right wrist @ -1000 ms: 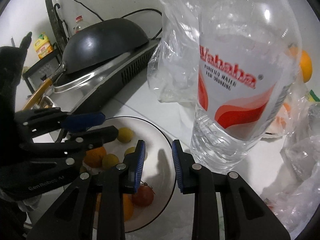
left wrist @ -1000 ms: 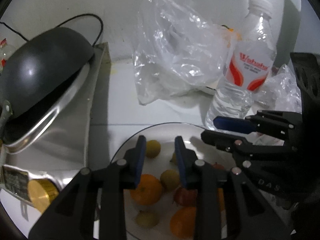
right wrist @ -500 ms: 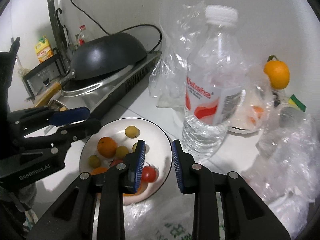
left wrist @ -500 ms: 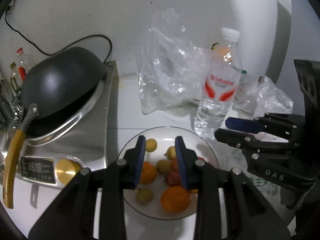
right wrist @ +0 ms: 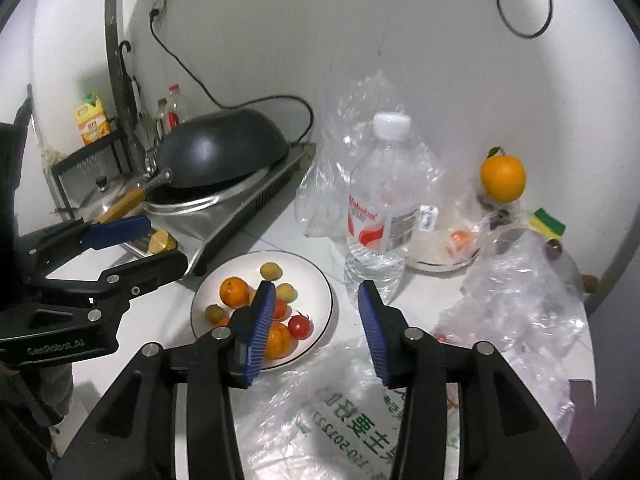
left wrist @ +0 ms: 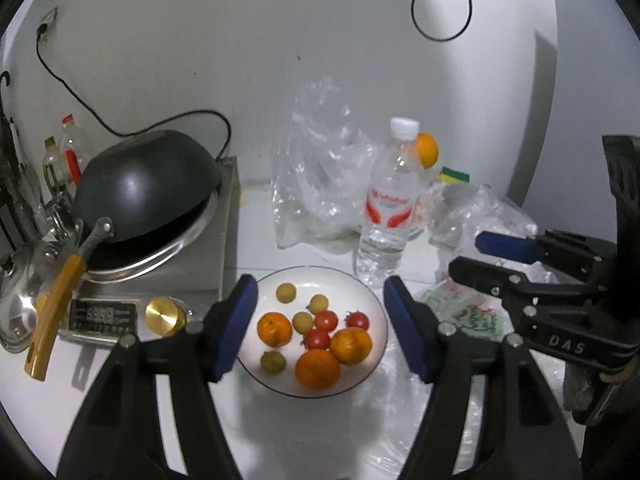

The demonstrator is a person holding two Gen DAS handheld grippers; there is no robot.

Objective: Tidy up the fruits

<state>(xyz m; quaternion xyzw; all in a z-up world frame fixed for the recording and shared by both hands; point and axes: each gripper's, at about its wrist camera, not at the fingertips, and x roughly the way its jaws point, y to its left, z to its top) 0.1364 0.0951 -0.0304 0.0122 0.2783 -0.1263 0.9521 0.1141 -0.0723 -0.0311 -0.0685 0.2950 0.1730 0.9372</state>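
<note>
A white plate (left wrist: 362,286) (right wrist: 320,280) on the white counter holds oranges (left wrist: 318,368), small red tomatoes (left wrist: 326,320) and small yellow-green fruits (left wrist: 286,292). A lone orange (right wrist: 503,178) sits at the back right near the wall. My left gripper (left wrist: 320,326) is open and empty, raised above the plate. My right gripper (right wrist: 316,330) is open and empty, above the plate's right side; it also shows in the left wrist view (left wrist: 476,256).
A water bottle (right wrist: 380,208) stands just behind the plate. Clear plastic bags (right wrist: 516,292) lie behind and to the right, a printed bag (right wrist: 340,420) in front. A black wok (left wrist: 148,184) sits on a cooker (left wrist: 160,280) at left. A sponge (right wrist: 548,222) is at the back right.
Both grippers have pulled back and up from the plate and bottle. Both have opened wide from nearly shut.
</note>
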